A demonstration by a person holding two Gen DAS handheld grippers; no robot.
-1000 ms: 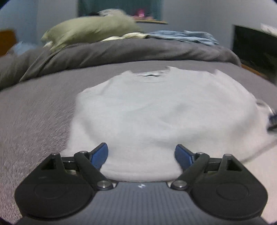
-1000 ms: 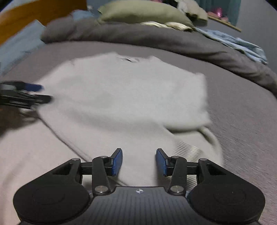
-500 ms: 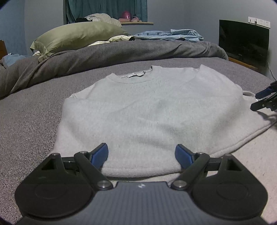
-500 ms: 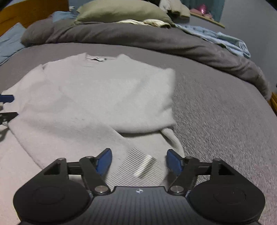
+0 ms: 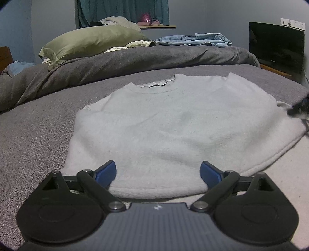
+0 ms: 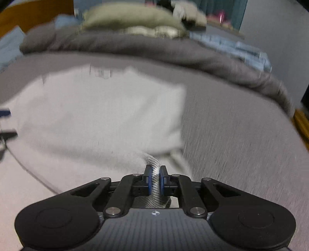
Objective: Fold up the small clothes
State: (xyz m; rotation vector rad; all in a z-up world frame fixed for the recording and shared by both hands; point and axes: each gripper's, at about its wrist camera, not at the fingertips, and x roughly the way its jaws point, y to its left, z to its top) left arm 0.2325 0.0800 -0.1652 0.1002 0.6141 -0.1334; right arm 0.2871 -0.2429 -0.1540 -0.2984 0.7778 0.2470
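A pale grey sweater (image 5: 173, 125) lies flat on the grey bed, collar toward the pillows, with its sleeves folded in. My left gripper (image 5: 158, 171) is open, its blue pads (image 5: 106, 171) astride the sweater's near edge. In the right wrist view the sweater (image 6: 100, 112) is blurred by motion. My right gripper (image 6: 154, 173) is shut on the ribbed cuff (image 6: 153, 166) of the sweater's sleeve at its near right corner. The right gripper also shows at the right edge of the left wrist view (image 5: 299, 110).
A rumpled dark grey duvet (image 5: 135, 59) runs across the back of the bed, with a green pillow (image 5: 90, 40) and blue denim clothes (image 5: 193, 39) behind it. A black TV screen (image 5: 276, 46) stands at the right. A wooden headboard (image 6: 34, 13) is at the left.
My right gripper has closed on the sleeve's ribbed cuff, which lay between its open jaws half a second ago. My left gripper has stayed open at the near edge.
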